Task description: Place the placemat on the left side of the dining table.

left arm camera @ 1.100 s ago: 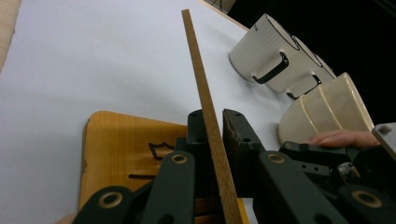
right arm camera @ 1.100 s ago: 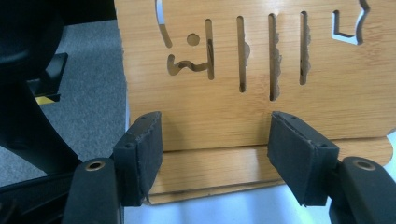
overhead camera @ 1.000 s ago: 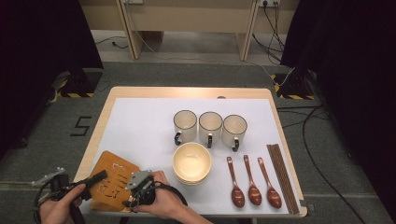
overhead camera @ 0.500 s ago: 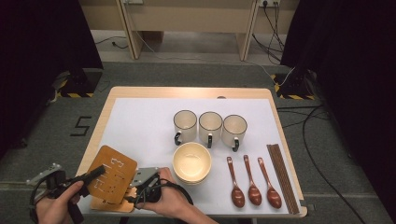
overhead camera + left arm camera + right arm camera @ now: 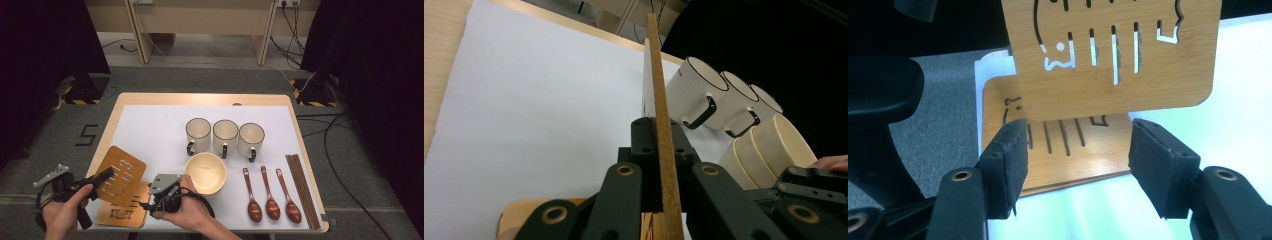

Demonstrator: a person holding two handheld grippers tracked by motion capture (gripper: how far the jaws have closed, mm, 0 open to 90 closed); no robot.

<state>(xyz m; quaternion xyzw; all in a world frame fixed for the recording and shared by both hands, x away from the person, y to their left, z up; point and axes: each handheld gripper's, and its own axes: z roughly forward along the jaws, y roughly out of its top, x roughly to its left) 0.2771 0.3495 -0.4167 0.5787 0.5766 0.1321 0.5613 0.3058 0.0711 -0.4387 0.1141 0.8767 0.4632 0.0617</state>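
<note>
The left hand-held gripper (image 5: 102, 176) is clenched on the edge of a bamboo coaster (image 5: 121, 175) and holds it lifted and tilted, just left of the bowl (image 5: 206, 172). In the left gripper view the coaster (image 5: 663, 125) shows edge-on between the closed jaws, its free end pointing up and away toward the mugs (image 5: 698, 92). It is roughly square, so it has no real long axis; its cut-out slots (image 5: 1114, 47) run across the right gripper view from top to bottom.

More coasters (image 5: 120, 212) lie flat in a stack on the tabletop (image 5: 150, 130), under the lifted one and also left of the bowl.

The right hand-held gripper (image 5: 150, 202) is released, its pads (image 5: 1013, 162) spread wide just over the stack's near edge and gripping nothing.

The step in hand looks like separating the top coaster from the stack. The next move probably calls for carrying it clear toward the open sheet left of the bowl and laying it flat, while the right gripper either steadies the stack or closes on the next coaster.
</note>
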